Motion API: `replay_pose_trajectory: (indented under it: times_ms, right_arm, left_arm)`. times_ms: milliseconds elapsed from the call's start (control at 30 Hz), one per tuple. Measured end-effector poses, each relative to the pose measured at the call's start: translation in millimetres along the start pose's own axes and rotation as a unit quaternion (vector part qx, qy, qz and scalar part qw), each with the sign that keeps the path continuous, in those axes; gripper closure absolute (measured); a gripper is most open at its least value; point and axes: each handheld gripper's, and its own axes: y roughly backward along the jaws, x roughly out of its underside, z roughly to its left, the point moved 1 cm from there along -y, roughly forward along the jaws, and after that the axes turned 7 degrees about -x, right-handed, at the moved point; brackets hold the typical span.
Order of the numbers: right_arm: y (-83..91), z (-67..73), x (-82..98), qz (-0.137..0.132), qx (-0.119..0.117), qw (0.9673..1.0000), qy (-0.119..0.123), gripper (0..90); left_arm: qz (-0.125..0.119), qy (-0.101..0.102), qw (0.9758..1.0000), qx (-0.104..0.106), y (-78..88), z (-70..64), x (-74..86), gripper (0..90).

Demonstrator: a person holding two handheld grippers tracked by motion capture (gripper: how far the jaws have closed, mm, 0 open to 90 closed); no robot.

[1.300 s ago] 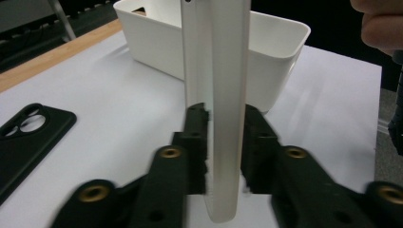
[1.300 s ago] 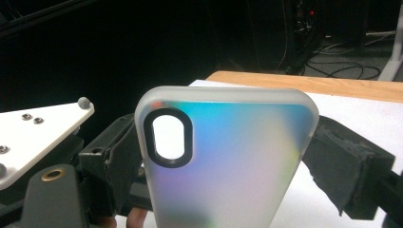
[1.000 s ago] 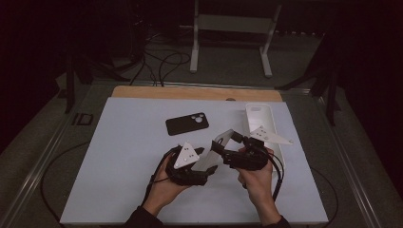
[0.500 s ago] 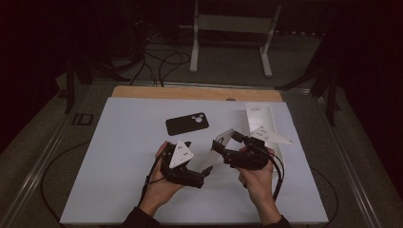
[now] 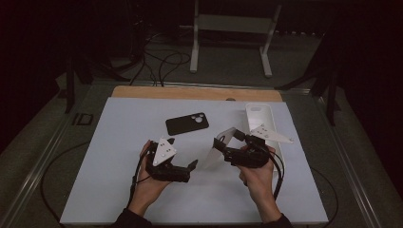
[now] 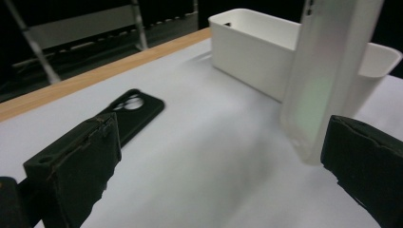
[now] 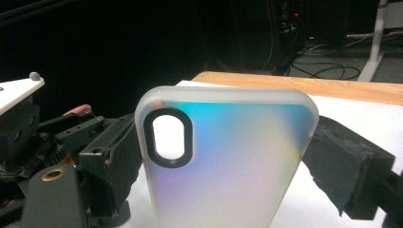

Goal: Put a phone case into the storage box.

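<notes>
My right gripper (image 5: 228, 148) is shut on a translucent, iridescent phone case (image 5: 225, 136), held upright above the white mat (image 5: 119, 190). In the right gripper view the case (image 7: 228, 161) stands between both black pads, camera hole at its upper left. My left gripper (image 5: 183, 153) hovers just left of it, open and holding nothing. Seen from the left gripper view, its jaws (image 6: 218, 152) stand wide apart, with the translucent case (image 6: 328, 71) by the right jaw. A black phone case (image 5: 187, 123) lies flat on the mat farther back.
A long white tray (image 5: 260, 114) sits at the mat's back right, behind the right gripper. A wooden strip (image 5: 190, 92) borders the mat's far edge. Cables trail from both grippers toward the person. A white stand (image 5: 228, 28) and floor cables lie beyond the table.
The left gripper has drawn back to the left, away from the right gripper and the translucent case, and its jaws now stand wide. The right gripper keeps hold of the case.
</notes>
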Motion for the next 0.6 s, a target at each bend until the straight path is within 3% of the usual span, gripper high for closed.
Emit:
replay_pose_trajectory:
  times_ms: [600]
  right_arm:
    - [0.3,-3.0,-3.1,-0.001,0.008,1.0000,0.001,16.8]
  left_arm:
    - [0.018,0.019,0.9978,-0.061,19.1,36.6,29.1,0.0]
